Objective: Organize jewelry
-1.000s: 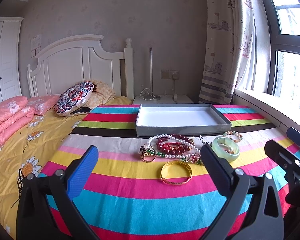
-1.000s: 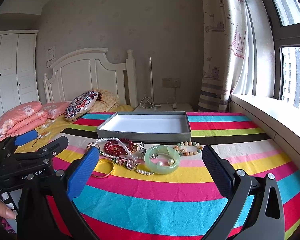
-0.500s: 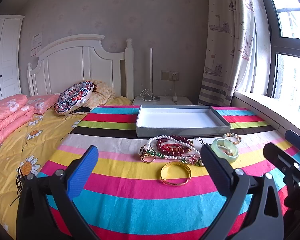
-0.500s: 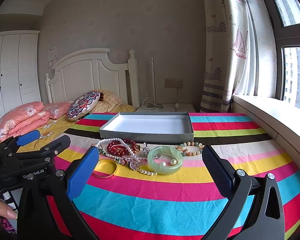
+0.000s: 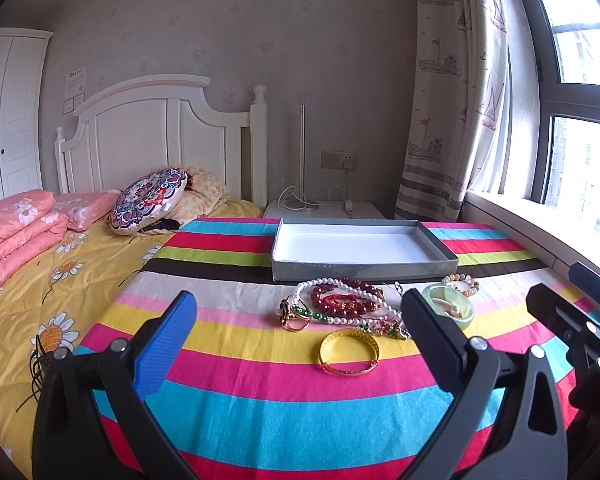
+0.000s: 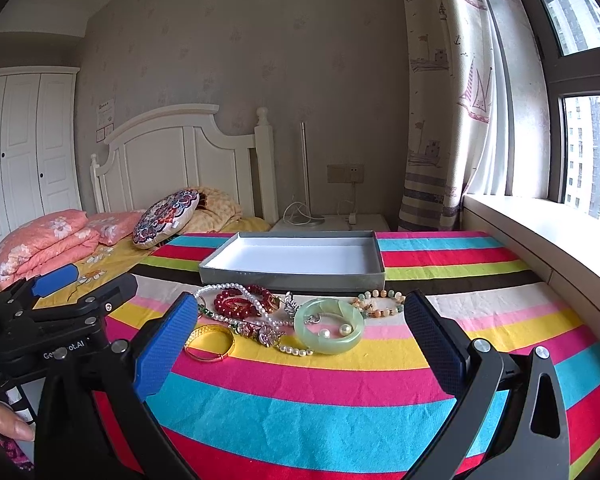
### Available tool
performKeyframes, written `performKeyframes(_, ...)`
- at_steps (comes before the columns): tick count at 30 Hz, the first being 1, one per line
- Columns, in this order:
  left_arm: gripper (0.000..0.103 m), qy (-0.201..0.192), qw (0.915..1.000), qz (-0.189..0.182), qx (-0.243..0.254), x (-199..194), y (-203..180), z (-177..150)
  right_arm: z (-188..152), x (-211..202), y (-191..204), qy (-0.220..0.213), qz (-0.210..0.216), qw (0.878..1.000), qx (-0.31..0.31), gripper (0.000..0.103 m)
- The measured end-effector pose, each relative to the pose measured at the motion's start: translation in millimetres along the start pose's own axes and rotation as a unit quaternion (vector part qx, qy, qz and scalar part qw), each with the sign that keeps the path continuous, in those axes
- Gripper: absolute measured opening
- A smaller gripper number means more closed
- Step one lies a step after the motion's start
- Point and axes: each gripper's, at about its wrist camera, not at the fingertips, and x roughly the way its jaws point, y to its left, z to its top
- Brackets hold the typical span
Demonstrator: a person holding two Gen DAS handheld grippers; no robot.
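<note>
A pile of jewelry lies on the striped cloth [image 5: 260, 412] in front of an empty grey box [image 5: 364, 248] [image 6: 296, 260]. It holds a gold bangle [image 5: 350, 352] [image 6: 210, 342], a pale green jade bangle [image 6: 328, 326] [image 5: 450, 312], a red bead bracelet [image 5: 344, 300] [image 6: 240, 304], a pearl necklace [image 5: 312, 284] [image 6: 220, 289] and a pastel bead bracelet [image 6: 380, 302] [image 5: 460, 282]. My left gripper [image 5: 300, 340] is open, near the gold bangle. My right gripper [image 6: 296, 340] is open, just short of the jade bangle. Neither holds anything.
A bed with yellow bedding [image 5: 40, 280], pink folded quilts [image 5: 16, 228] and a patterned round cushion [image 5: 148, 200] lies left. A white nightstand [image 5: 324, 210] with cables stands behind the box. A window ledge [image 6: 540, 236] and curtain [image 6: 444, 120] run along the right. A hand [image 6: 4, 424] shows at lower left.
Both grippers have shifted slightly; the jewelry sits a little lower and nearer in both views. Nothing was picked up, and both stay open.
</note>
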Motion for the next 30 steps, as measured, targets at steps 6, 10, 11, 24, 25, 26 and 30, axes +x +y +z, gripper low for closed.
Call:
performKeyframes(6, 0.101, -0.007, 1.0, 0.0, -0.001, -2.4, 0.6, -1.7, -2.3, -0.7, 0.4, -0.003, -0.003, 1.0, -0.004, 0.099)
performKeyframes(10, 0.101, -0.004, 1.0, 0.0, 0.003, -0.7, 0.1, -2.4, -6.1, 10.7, 2.4, 0.023, -0.001, 1.0, -0.016, 0.099)
performKeyframes(11, 0.101, 0.002, 1.0, -0.001, 0.005, 1.7, 0.1, -2.8, -7.2, 17.4, 2.3, 0.04, -0.002, 0.999, -0.021, 0.099)
performKeyframes(24, 0.101, 0.148, 0.9875, -0.014, -0.054, 64.4, 62.3, -9.0, -16.7, 139.6, -36.0, 0.27, -0.001, 0.962, -0.03, 0.098)
performKeyframes(25, 0.101, 0.154, 0.9865, -0.012, -0.055, 68.4, 65.5, -9.9, -14.3, 145.4, -33.7, 0.274, -0.001, 0.961, -0.037, 0.098)
performKeyframes(26, 0.101, 0.162, 0.9852, -0.008, -0.054, 73.8, 67.8, -11.0, -12.6, 152.0, -31.5, 0.28, 0.002, 0.959, -0.043, 0.097)
performKeyframes(30, 0.101, 0.186, 0.9817, -0.009, -0.038, 89.5, 67.0, -14.2, -9.0, 178.2, -23.3, 0.3, 0.015, 0.952, -0.058, 0.097)
